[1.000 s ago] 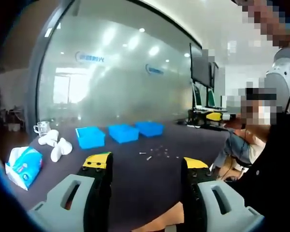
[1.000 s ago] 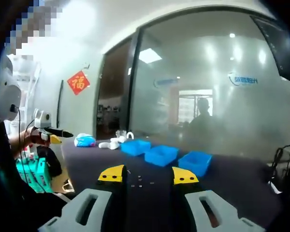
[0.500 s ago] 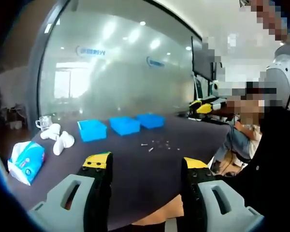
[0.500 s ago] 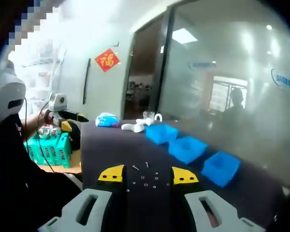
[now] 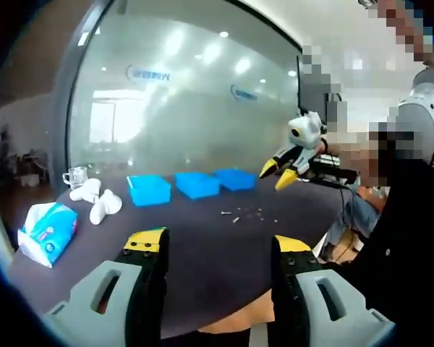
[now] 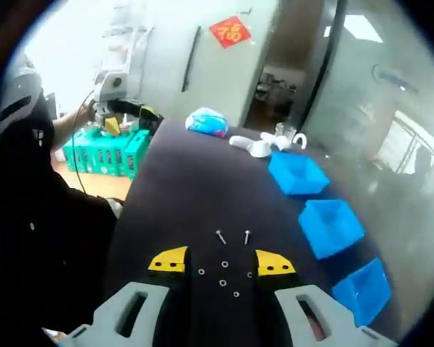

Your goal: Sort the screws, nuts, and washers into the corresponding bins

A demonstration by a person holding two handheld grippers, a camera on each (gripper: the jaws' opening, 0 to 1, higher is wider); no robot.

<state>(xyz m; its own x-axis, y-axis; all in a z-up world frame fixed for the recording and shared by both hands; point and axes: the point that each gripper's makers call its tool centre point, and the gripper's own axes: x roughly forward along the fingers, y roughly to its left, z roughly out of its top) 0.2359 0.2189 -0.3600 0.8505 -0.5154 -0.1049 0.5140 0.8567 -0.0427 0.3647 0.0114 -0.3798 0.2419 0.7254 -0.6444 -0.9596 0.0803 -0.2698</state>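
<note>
Two screws (image 6: 233,236) and several small nuts and washers (image 6: 223,276) lie on the dark table (image 6: 188,188), between and just past my right gripper's (image 6: 222,262) yellow-tipped jaws. That gripper is open, holds nothing and hovers above the table. In the left gripper view it shows as the right gripper (image 5: 276,174), coming in from the right above the table's far corner. Three blue bins (image 6: 298,173) (image 6: 333,226) (image 6: 363,291) stand in a row at the right. My left gripper (image 5: 219,246) is open and empty, with the hardware (image 5: 247,214) and bins (image 5: 197,183) well beyond it.
A blue tissue pack (image 5: 47,231), white objects (image 5: 98,202) and a glass mug (image 5: 76,176) sit at the table's left end. Green boxes (image 6: 108,148) stand beyond the table edge. A glass wall runs behind the bins. A person sits at the right (image 5: 405,217).
The right gripper view has tipped down and closed in over the hardware, which now lies between its jaws. The right gripper has come into the left gripper view from the right.
</note>
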